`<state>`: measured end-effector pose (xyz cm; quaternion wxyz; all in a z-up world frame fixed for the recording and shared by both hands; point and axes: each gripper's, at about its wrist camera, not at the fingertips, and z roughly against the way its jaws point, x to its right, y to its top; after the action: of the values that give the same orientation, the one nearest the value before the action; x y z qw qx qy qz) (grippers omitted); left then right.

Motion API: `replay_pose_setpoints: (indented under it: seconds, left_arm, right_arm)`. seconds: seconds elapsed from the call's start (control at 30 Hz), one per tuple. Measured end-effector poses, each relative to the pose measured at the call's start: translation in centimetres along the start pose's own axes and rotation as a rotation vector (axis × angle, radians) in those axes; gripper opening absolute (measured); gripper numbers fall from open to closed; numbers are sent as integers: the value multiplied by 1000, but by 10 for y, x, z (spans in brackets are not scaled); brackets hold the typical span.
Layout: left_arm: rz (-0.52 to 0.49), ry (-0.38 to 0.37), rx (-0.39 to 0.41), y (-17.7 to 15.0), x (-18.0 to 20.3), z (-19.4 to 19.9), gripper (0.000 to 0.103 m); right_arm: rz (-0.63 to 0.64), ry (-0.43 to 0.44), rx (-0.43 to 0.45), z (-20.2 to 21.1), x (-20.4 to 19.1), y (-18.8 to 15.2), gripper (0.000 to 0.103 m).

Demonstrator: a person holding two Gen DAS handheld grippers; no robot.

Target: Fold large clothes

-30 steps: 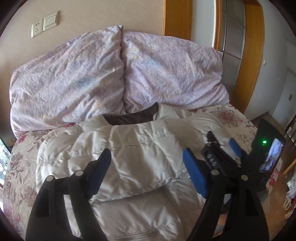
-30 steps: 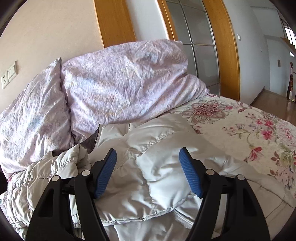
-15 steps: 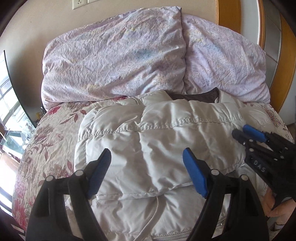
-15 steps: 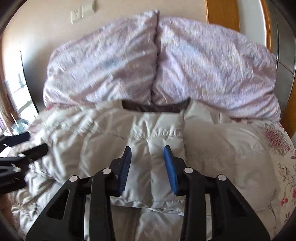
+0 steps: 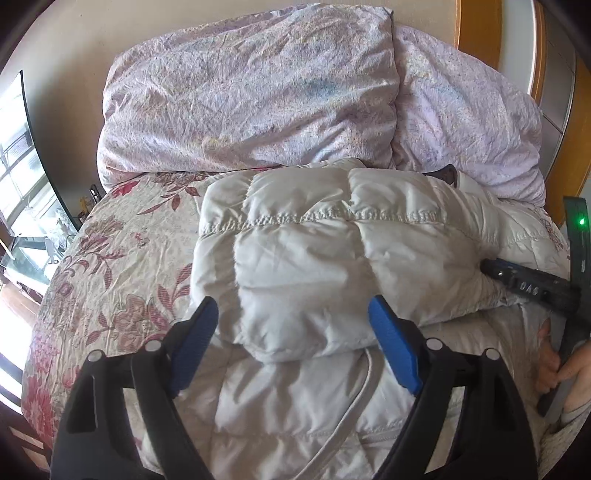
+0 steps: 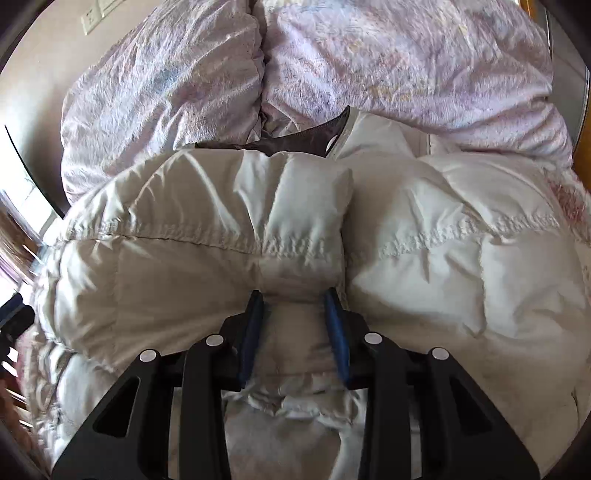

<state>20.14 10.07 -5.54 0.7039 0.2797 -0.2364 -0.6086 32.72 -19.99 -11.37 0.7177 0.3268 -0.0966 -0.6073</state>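
A white quilted down jacket [image 5: 317, 258] lies on the bed, its sleeves folded across the body. Its dark inner collar [image 6: 295, 140] shows near the pillows. My left gripper [image 5: 291, 314] is open and empty, just above the folded sleeve's left end. My right gripper [image 6: 293, 299] is shut on a bunched fold of the jacket [image 6: 303, 258] at the end of the left sleeve. The right gripper also shows in the left wrist view [image 5: 517, 280], pressed into the jacket's right side.
Two pale purple pillows [image 5: 258, 92] lean against the wall behind the jacket. A floral bedspread [image 5: 122, 251] covers the bed to the left. A window [image 5: 22, 206] is at far left, a wooden door frame [image 5: 476, 33] at right.
My right gripper moved down onto the jacket and closed on a fold of it. My left gripper shifted left and lower, staying open.
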Motion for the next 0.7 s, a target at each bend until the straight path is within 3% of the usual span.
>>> replay_pose_setpoints:
  seconds: [0.03,0.1,0.13,0.3,0.4,0.5,0.7]
  left_arm:
    - [-5,-3,6,-5,-8,7,90]
    - [-15,-6,3,-15,-26,20,90]
    - [-13,-14,-5,-19,-36,25,90]
    - [65,-102,-63,-52,-93,45,90]
    - [131,-160,-121,-75,-118,48,90]
    - [184,-198,-167,-101,-133,49,87]
    - [239,-285,-219,-141,-140,52,79]
  right_arm:
    - [-41,55,-15,13,8,-2,44]
    - [-100,131,-26,44,28,-11,73]
    - [-111,151,-17,61,40,-17,76]
    - [-129,101,-7,139,114,-58,83]
    - [-222,103,-54,165,167,-91,83]
    - [-322,142,-82,183,207,-132,83]
    - [-439,235,-117,192,240,-193,83]
